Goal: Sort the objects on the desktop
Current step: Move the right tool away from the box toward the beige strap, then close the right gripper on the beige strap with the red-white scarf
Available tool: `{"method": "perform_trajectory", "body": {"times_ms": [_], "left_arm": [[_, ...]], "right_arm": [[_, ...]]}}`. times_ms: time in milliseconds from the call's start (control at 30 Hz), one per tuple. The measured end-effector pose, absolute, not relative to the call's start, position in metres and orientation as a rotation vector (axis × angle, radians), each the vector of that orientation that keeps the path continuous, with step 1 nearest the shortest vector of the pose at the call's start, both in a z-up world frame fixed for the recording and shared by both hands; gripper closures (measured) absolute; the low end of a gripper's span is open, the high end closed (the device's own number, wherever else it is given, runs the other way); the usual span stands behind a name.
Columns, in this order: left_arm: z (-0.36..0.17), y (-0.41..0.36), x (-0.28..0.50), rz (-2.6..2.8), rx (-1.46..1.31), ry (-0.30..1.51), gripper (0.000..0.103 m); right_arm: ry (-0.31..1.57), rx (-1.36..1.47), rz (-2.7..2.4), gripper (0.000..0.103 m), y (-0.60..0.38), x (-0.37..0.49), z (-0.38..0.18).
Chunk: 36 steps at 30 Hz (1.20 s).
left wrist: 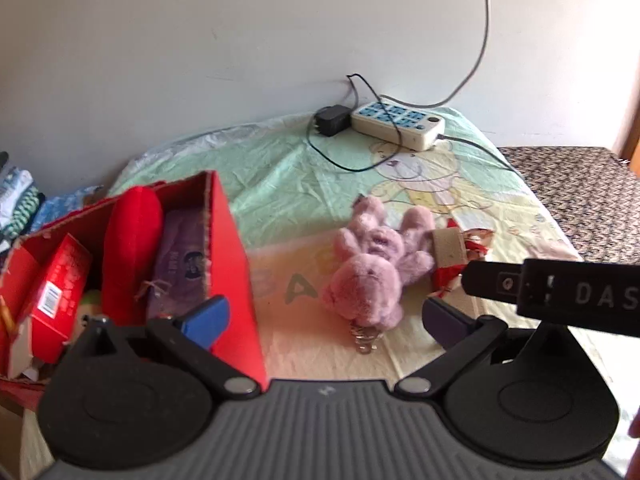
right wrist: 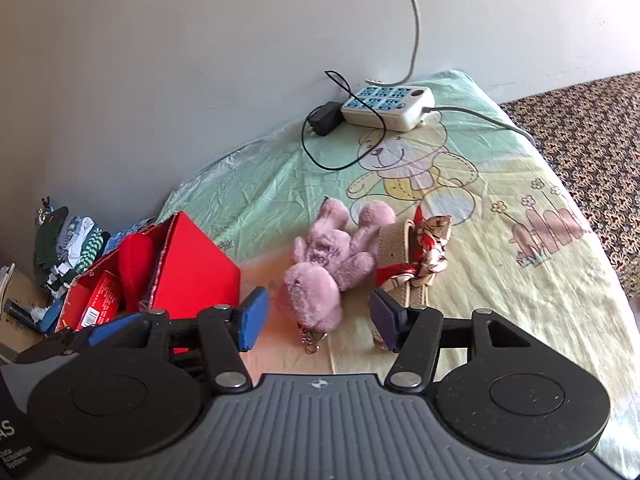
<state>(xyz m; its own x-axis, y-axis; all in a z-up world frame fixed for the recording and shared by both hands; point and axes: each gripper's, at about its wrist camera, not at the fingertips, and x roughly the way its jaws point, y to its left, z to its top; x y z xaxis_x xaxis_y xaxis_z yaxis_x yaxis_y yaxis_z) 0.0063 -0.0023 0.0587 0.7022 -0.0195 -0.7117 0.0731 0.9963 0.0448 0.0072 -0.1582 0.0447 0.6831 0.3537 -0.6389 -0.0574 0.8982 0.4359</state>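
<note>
At the left edge of your cloth-covered table (right wrist: 500,280) stands the red box (right wrist: 196,276), open-topped, holding a red plush piece (right wrist: 134,268), a small red carton (right wrist: 102,300) and a purple packet (left wrist: 180,256); your left gripper (left wrist: 326,320) hangs over its right wall, jaws spread wide, nothing between them; right of the box, mid-table, lies the pink plush bunny (right wrist: 324,264) with its keyring toward you; your right gripper (right wrist: 318,320) hovers just above its head, jaws about half open and empty; touching the bunny's right side lies the beige strap with a red patterned scarf (right wrist: 416,256); at the far edge sits a power strip (right wrist: 388,106) beside a black adapter (right wrist: 326,118).
</note>
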Motion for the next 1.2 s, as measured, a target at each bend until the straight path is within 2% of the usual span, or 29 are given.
{"method": "perform_trajectory", "body": {"times_ms": [133, 667, 1200], "left_arm": [[0.054, -0.021, 0.001, -0.105, 0.082, 0.765, 0.001], [-0.019, -0.093, 0.044, -0.306, 0.115, 0.918, 0.002], [-0.050, -0.102, 0.091, -0.277, 0.102, 1.014, 0.002]], "right_arm": [[0.813, 0.452, 0.195, 0.043, -0.178, 0.007, 0.035], [0.938, 0.540, 0.106, 0.039, -0.229, 0.044, -0.012], [1.037, 0.507, 0.235, 0.037, -0.218, 0.105, -0.035]]}}
